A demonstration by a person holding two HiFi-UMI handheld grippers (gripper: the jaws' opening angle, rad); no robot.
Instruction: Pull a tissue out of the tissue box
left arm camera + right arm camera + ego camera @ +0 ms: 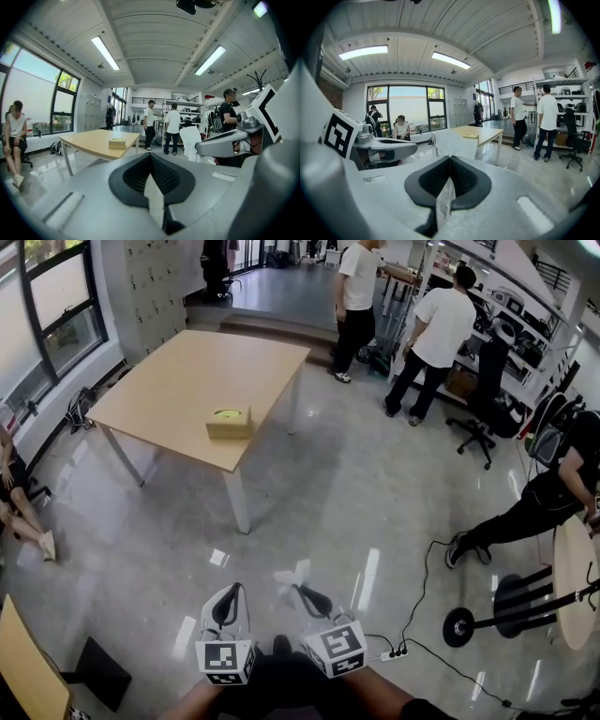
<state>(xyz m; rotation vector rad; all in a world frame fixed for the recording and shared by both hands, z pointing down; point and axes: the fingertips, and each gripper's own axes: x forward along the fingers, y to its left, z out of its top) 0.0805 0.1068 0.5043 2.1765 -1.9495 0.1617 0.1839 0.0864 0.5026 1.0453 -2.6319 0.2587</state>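
Note:
The tan tissue box [230, 423] lies on a light wooden table [169, 381] far ahead of me; it also shows small in the left gripper view [117, 143] and the right gripper view [470, 136]. Both grippers hover low over the floor, well short of the table. My right gripper [298, 590] is shut on a white tissue [291, 575], which fans out above its jaws [453, 143] and hangs down between them. My left gripper [236, 588] sits beside it, jaws closed [150, 155], with nothing seen in them. From the left gripper view the tissue [192, 139] shows at the right.
Two people [433, 338] stand by shelves at the back right. Another person [544, 498] sits at the right beside a round table [574, 568]. Someone else sits at the left edge [14, 493]. A power strip with cable [394, 651] lies on the glossy floor.

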